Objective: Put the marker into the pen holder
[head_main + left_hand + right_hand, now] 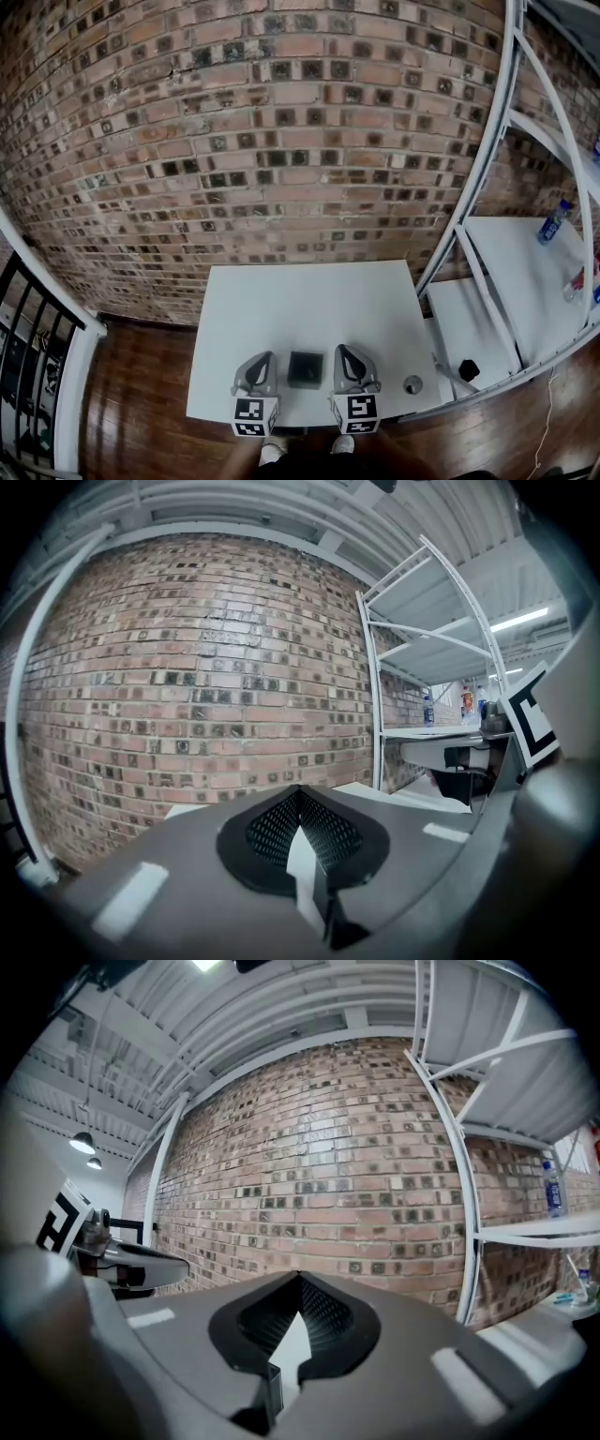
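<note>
A black square pen holder (305,368) stands on the white table (309,300) near its front edge. My left gripper (256,372) rests just left of it and my right gripper (352,367) just right of it, both pointing at the brick wall. In the left gripper view the jaws of the left gripper (300,799) meet with nothing between them. The right gripper (300,1283) looks the same in its own view, shut and empty. No marker shows in any view.
A small round grey object (412,383) lies on the table's front right corner. A white metal shelf rack (487,169) stands to the right, with a bottle (553,221) and a small black item (469,370) on its boards. A brick wall (281,141) runs behind the table.
</note>
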Action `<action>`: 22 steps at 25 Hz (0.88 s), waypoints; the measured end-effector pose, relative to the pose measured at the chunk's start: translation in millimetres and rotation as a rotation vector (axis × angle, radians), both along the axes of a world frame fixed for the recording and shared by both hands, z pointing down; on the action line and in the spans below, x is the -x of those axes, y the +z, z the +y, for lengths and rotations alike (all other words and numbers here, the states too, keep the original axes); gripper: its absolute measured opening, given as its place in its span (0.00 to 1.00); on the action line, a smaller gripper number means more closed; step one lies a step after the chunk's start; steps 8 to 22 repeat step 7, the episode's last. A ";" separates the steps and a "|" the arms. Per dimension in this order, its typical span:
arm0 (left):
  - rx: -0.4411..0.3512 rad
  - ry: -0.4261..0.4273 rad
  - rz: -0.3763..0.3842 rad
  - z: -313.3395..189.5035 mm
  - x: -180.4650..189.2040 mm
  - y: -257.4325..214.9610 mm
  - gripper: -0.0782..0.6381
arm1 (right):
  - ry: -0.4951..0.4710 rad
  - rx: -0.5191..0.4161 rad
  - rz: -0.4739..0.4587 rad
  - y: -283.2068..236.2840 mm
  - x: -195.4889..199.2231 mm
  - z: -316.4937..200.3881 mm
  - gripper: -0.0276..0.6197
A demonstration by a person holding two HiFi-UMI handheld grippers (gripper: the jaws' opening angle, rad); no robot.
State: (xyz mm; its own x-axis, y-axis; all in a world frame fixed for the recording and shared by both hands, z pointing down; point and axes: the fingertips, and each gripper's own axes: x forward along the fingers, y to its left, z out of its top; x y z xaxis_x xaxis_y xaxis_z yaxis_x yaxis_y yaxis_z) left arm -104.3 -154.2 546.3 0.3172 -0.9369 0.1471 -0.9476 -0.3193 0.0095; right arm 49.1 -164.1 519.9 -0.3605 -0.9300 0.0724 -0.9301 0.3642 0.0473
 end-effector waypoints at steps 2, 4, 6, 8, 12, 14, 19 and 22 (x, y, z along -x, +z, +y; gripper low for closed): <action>-0.003 -0.002 -0.006 0.1 1.7 0.1 0.13 | -0.003 0.001 0.001 0.1 1.6 0.1 0.05; -0.002 -0.003 -0.006 0.2 3.1 0.3 0.13 | -0.006 0.003 0.002 0.5 3.6 0.0 0.05; 0.001 -0.005 -0.005 0.3 4.8 0.6 0.13 | -0.008 0.005 0.003 1.1 6.0 0.2 0.05; 0.002 -0.006 -0.004 0.4 5.8 0.8 0.13 | -0.009 0.007 0.003 1.6 7.1 0.3 0.05; 0.002 -0.006 -0.004 0.4 5.8 0.8 0.13 | -0.009 0.007 0.003 1.6 7.1 0.3 0.05; 0.002 -0.006 -0.004 0.4 5.8 0.8 0.13 | -0.009 0.007 0.003 1.6 7.1 0.3 0.05; 0.002 -0.006 -0.004 0.4 5.8 0.8 0.13 | -0.009 0.007 0.003 1.6 7.1 0.3 0.05; 0.002 -0.006 -0.004 0.4 5.8 0.8 0.13 | -0.009 0.007 0.003 1.6 7.1 0.3 0.05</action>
